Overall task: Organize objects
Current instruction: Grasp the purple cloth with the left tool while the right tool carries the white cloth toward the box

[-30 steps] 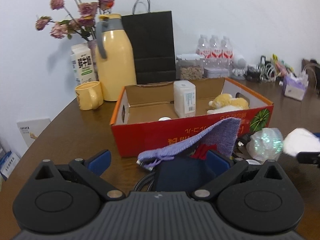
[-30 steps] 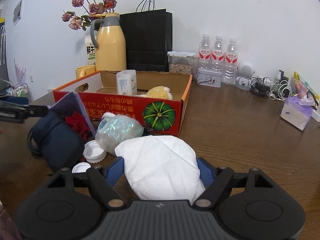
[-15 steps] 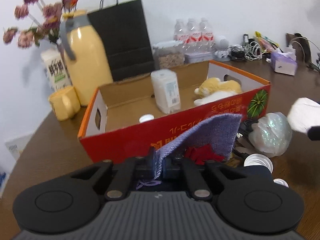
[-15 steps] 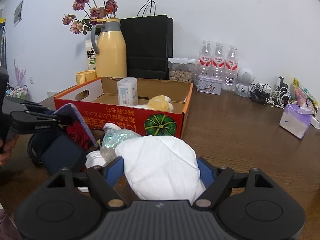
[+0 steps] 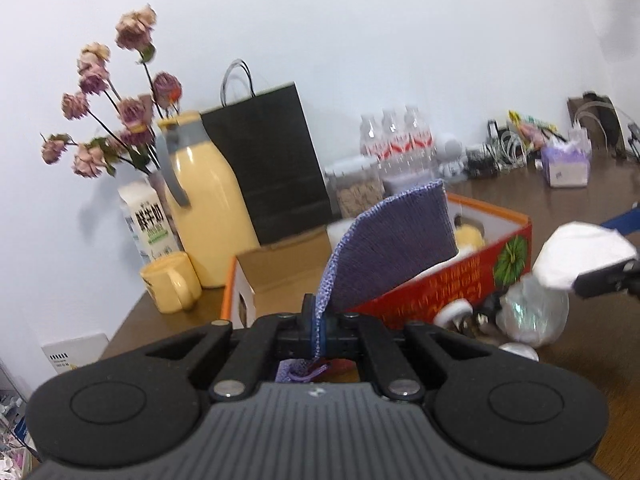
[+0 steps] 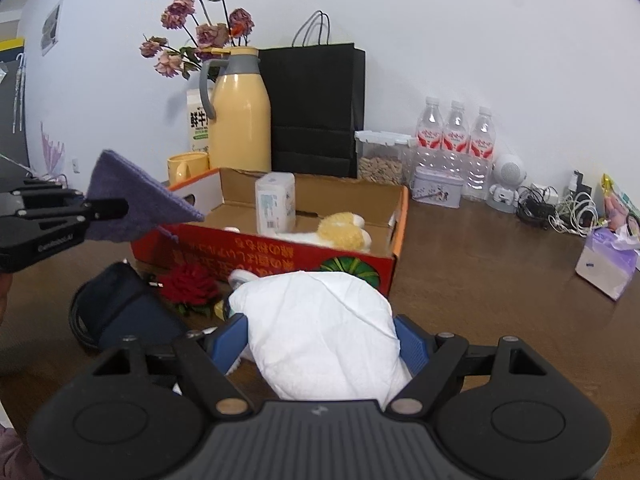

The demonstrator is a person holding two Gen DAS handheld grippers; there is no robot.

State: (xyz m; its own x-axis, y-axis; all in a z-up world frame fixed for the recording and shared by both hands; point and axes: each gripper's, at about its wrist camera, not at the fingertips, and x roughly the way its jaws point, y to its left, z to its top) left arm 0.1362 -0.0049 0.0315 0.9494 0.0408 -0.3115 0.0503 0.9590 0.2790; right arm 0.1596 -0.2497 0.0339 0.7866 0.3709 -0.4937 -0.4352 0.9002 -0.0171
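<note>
While a white bottle (image 6: 275,203) and plush toy (image 6: 345,233) already sit in the red box (image 6: 280,249), more remains outside. At left, the left gripper (image 5: 316,330) is clamped on a purple cloth (image 5: 394,248), lifted before the box. A dark pouch (image 6: 120,312) and red flower (image 6: 188,285) lie on the table. At right, the right gripper (image 6: 322,346) grips a white bag (image 6: 320,332).

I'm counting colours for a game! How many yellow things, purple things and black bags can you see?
Yellow: 3, the jug, the mug, the plush toy
Purple: 2, the knitted cloth, the tissue pack
Black bags: 1, the paper bag
Total: 6
</note>
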